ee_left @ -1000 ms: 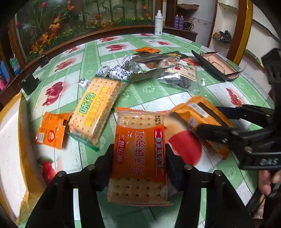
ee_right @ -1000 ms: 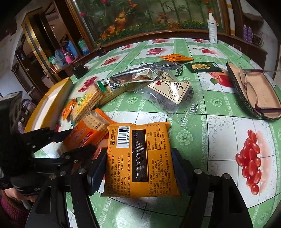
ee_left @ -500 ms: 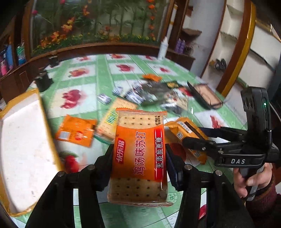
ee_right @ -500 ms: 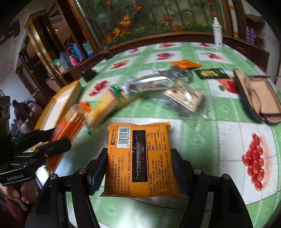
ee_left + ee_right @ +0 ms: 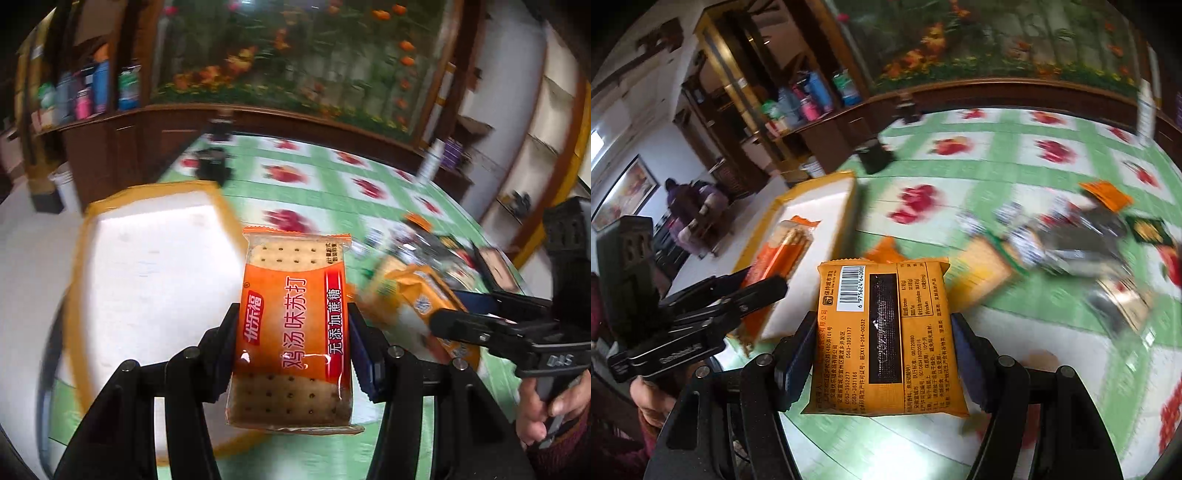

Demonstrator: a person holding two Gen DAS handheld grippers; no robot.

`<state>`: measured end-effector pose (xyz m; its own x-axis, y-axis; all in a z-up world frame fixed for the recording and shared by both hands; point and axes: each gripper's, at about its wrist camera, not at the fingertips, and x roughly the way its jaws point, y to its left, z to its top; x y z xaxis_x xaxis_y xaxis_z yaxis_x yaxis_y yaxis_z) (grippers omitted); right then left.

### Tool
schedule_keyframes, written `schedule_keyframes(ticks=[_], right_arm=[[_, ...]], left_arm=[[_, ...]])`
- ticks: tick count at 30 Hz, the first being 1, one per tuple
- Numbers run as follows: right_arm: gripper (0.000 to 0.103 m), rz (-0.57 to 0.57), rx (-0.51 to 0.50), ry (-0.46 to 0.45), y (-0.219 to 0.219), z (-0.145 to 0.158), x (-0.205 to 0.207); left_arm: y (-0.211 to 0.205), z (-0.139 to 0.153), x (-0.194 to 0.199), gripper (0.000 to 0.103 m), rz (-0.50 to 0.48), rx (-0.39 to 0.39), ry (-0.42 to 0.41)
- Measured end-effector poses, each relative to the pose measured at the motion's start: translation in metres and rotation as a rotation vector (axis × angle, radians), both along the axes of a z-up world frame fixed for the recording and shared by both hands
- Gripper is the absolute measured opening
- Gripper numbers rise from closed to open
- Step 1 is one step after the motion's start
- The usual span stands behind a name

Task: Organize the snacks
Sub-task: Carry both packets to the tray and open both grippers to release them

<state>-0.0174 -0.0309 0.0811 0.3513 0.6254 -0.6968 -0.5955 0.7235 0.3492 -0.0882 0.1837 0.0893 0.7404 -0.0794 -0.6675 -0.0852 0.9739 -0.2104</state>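
My left gripper (image 5: 291,347) is shut on an orange soda-cracker pack (image 5: 291,325), held flat above the table. Behind and left of the pack lies a white tray with a yellow rim (image 5: 79,280). My right gripper (image 5: 882,350) is shut on a yellow-orange snack pack (image 5: 882,332) with its barcode side up. The right wrist view shows the left gripper (image 5: 753,288) holding the cracker pack (image 5: 783,254) over the near end of the tray (image 5: 827,181). In the left wrist view the right gripper (image 5: 461,317) and its pack (image 5: 417,295) are close on the right.
Loose snacks lie blurred on the green fruit-print tablecloth (image 5: 1015,122): a yellow cracker pack (image 5: 982,273), a silver bag (image 5: 1082,243), a small orange packet (image 5: 1106,194), a dark green packet (image 5: 1148,229). A black object (image 5: 873,155) stands beyond the tray. A person (image 5: 679,195) is far back.
Both grippers have risen with their packs and swung left, away from the snack pile and toward the tray. The cracker pack now hangs at the tray's edge. Both grips are unchanged.
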Motion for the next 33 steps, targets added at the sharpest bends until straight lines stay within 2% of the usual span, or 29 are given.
schedule_keyframes(ticks=[7,14,19,23,26,33], right_arm=[[0.074,0.055,0.018,0.013,0.08,0.022,0.028],[0.074,0.083,0.011,0.042,0.161,0.022,0.071],[0.074,0.087,-0.019,0.109,0.214,-0.003,0.108],[0.074,0.089,-0.052,0.146,0.246,-0.022,0.126],[0.074,0.087,-0.095,0.14,0.268,-0.031,0.134],[0.074,0.081,-0.155,0.124,0.286,-0.045,0.14]], left_arm=[[0.076,-0.003,0.027,0.053,0.153,0.017,0.064],[0.122,-0.027,0.053,0.053,0.229,-0.002,0.163],[0.129,-0.041,0.063,0.053,0.249,-0.026,0.205],[0.128,-0.048,0.066,0.053,0.261,-0.014,0.237],[0.128,-0.051,0.068,0.053,0.261,-0.005,0.248],[0.124,-0.053,0.072,0.053,0.257,0.015,0.253]])
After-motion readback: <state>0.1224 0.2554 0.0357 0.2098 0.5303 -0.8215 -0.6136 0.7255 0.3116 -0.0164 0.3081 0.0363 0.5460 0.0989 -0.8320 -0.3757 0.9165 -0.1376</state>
